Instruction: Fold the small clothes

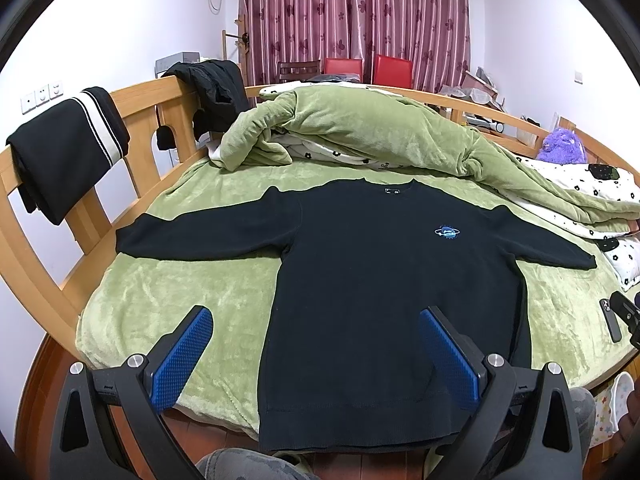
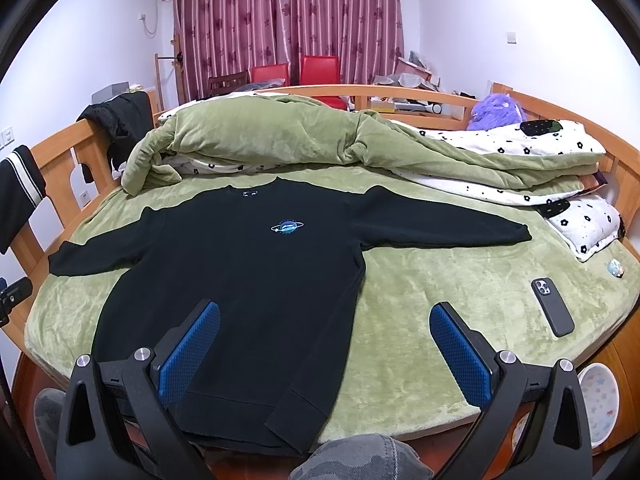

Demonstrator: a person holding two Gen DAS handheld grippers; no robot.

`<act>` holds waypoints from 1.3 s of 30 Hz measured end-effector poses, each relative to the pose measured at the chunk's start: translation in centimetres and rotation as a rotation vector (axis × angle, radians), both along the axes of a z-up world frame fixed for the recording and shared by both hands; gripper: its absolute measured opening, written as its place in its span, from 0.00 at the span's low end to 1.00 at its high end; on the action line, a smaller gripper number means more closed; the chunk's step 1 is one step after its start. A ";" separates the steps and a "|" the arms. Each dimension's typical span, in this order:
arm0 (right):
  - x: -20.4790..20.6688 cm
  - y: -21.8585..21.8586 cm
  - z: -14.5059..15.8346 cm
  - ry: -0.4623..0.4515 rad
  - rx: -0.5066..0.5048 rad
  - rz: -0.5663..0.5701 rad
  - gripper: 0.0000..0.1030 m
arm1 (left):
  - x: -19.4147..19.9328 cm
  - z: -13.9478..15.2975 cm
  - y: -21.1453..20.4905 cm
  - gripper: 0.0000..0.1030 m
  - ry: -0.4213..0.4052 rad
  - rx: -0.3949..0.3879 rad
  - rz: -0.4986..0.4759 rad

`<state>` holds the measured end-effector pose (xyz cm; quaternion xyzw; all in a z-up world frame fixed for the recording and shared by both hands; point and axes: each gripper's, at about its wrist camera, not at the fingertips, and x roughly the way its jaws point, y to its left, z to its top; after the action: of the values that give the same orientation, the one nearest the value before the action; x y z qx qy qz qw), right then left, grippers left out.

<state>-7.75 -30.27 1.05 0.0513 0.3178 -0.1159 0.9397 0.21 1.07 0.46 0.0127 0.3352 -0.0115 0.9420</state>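
A black long-sleeved sweater (image 1: 360, 280) (image 2: 240, 272) with a small blue planet emblem (image 1: 447, 232) lies flat and face up on the green bed sheet (image 1: 168, 304), both sleeves spread out sideways and the hem at the near edge. My left gripper (image 1: 316, 332) hovers open above the hem's left corner, nothing between its blue pads (image 1: 188, 356). Over the hem's right side my right gripper (image 2: 326, 328) also stands open and empty, one blue pad (image 2: 188, 352) above the sweater body, the other above the sheet.
A rumpled green quilt (image 1: 360, 128) and flowered bedding (image 2: 520, 144) pile up behind the sweater. A dark phone (image 2: 552, 306) lies on the sheet at the right. Dark clothes (image 1: 68, 148) hang on the wooden bed rail (image 1: 140, 92) at left. A purple plush toy (image 2: 496, 110) sits far right.
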 end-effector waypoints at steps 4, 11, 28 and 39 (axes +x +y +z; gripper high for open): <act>0.4 -0.1 -0.3 0.006 0.015 0.016 1.00 | 0.2 -0.1 0.0 1.00 0.002 0.001 0.002; 1.2 0.2 -0.9 0.005 0.005 0.027 1.00 | 2.4 -1.1 0.1 1.00 0.020 -0.007 0.015; 9.3 1.8 -4.4 0.035 -0.009 0.081 0.99 | 10.0 -6.7 4.3 0.99 0.118 -0.048 0.115; 18.0 3.0 -7.5 0.067 0.018 0.161 0.93 | 18.4 -11.6 10.1 0.92 0.187 -0.137 0.192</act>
<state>10.29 -27.23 -6.49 0.0300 0.3532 -0.0389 0.9343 18.58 11.22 -11.11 -0.0850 0.4194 0.0547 0.9021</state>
